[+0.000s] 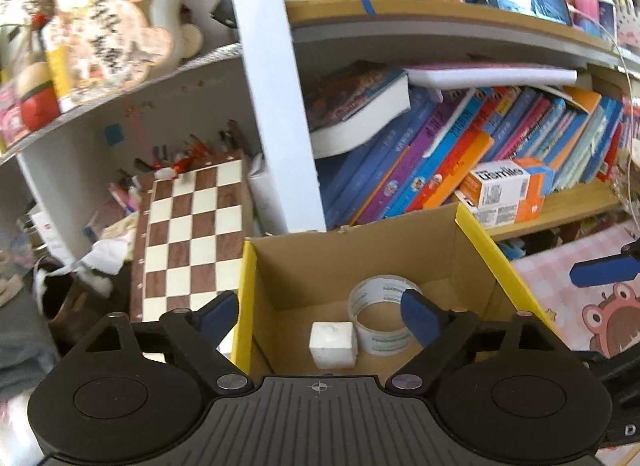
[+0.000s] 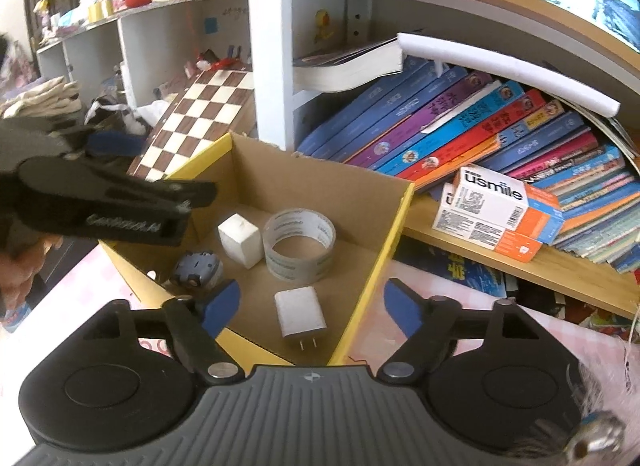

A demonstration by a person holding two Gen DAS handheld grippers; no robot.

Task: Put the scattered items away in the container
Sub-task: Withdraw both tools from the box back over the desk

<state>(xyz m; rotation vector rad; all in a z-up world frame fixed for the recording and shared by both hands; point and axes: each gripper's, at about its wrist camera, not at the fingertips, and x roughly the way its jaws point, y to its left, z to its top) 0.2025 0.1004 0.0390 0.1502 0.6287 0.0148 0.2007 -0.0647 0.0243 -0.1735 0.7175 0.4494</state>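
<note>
Cardboard box (image 2: 394, 225), yellow outside, sits open on pink checked cloth (image 2: 472, 330) before bookshelf. Inside: clear tape roll (image 2: 300, 244), white block (image 2: 239, 240) touching it, white charger plug (image 2: 301, 312), small blue-grey gadget (image 2: 196, 268). Left gripper (image 1: 320, 312) spread wide, empty, over box. Right gripper (image 2: 310, 304) spread wide, empty, above charger.

Cardboard box (image 2: 384, 221): yellow outside, plain brown inside.
In box: clear tape roll (image 2: 300, 244), white cube (image 2: 239, 240), white charger (image 2: 301, 312), blue-grey item (image 2: 196, 268).
Behind box: brown-and-cream chessboard (image 2: 200, 121).
Under box: pink checked cloth (image 1: 568, 278).
Gripper pads (image 2: 402, 310): blue.
</note>
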